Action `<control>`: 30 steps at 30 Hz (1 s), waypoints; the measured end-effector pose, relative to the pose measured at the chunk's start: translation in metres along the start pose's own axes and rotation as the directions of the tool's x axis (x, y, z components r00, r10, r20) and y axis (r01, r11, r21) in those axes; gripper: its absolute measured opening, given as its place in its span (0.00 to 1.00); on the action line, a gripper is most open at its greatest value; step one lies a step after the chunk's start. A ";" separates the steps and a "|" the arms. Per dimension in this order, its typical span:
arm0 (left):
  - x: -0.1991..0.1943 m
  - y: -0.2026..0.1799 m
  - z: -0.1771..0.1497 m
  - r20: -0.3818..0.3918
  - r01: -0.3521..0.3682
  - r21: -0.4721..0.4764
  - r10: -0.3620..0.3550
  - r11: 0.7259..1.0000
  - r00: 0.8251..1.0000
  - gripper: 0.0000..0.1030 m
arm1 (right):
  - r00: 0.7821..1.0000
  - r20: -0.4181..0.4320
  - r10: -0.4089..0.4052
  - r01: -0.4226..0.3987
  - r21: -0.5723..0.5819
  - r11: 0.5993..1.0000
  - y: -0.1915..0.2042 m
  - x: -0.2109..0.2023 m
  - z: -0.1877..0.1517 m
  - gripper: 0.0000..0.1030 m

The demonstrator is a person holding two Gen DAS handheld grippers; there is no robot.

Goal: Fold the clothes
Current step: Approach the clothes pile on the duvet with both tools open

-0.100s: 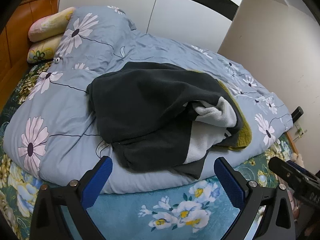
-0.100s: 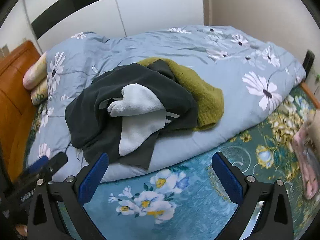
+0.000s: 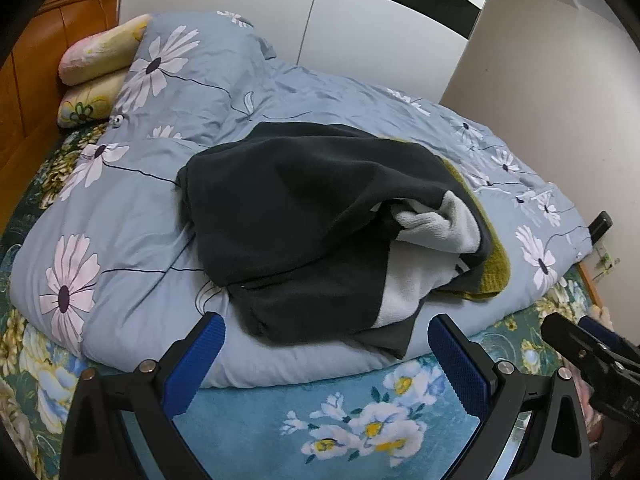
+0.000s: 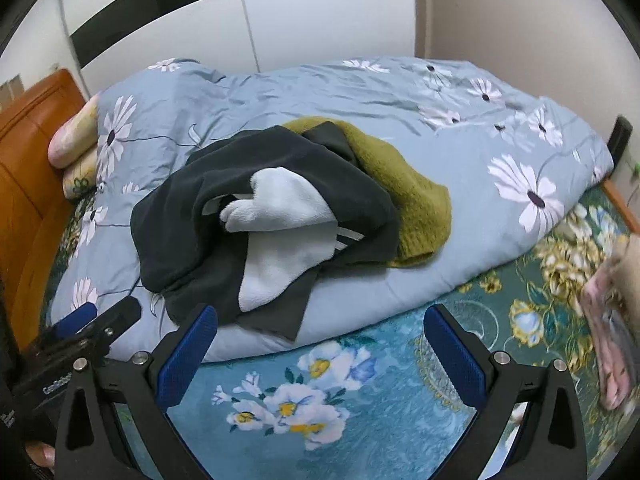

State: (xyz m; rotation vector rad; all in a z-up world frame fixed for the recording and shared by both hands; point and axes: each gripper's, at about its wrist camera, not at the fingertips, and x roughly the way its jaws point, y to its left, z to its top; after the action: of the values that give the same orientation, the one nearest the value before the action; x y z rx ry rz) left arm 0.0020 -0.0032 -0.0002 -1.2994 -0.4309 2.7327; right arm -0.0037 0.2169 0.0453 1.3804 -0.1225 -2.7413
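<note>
A crumpled dark grey fleece garment (image 3: 296,216) (image 4: 208,216) with a white lining (image 3: 432,224) (image 4: 288,232) lies heaped on the blue floral duvet (image 3: 120,216) (image 4: 400,92). An olive-green knit garment (image 3: 494,276) (image 4: 404,196) sticks out from under its right side. My left gripper (image 3: 326,354) hovers open over the teal floral bedspread, just short of the heap's near hem. My right gripper (image 4: 320,344) is open too, at the heap's near edge, with nothing between its fingers. Each gripper shows at the edge of the other's view.
The teal floral bedspread (image 3: 360,408) (image 4: 360,380) covers the near side of the bed. Two pillows (image 3: 96,64) rest against the orange headboard (image 3: 36,64) at the far left. White wardrobe doors (image 3: 360,36) and a beige wall (image 3: 560,100) stand behind. A pink cloth (image 4: 612,340) lies blurred at the right.
</note>
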 end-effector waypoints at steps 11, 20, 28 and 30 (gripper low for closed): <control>-0.005 0.009 -0.003 0.103 -0.055 -0.021 0.057 0.998 0.993 1.00 | 0.996 0.083 -0.023 0.034 -0.130 0.991 0.038 0.000 0.000 1.00; -0.001 0.014 -0.004 0.121 -0.100 -0.003 0.100 0.995 0.988 1.00 | 0.998 0.069 0.002 0.005 -0.113 0.994 0.043 0.011 -0.011 1.00; 0.014 0.020 -0.011 0.070 -0.097 -0.023 0.098 0.995 0.993 1.00 | 0.998 0.065 0.008 0.000 -0.117 0.993 0.043 0.018 -0.016 1.00; 0.019 0.020 -0.012 0.047 -0.088 -0.032 0.089 0.996 0.995 1.00 | 0.998 0.062 0.009 -0.001 -0.133 0.991 0.044 0.020 -0.017 1.00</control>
State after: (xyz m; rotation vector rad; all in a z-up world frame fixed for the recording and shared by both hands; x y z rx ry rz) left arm -0.0001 -0.0160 -0.0273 -1.2919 -0.4300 2.8461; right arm -0.0011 0.1708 0.0238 1.2596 0.0526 -2.7336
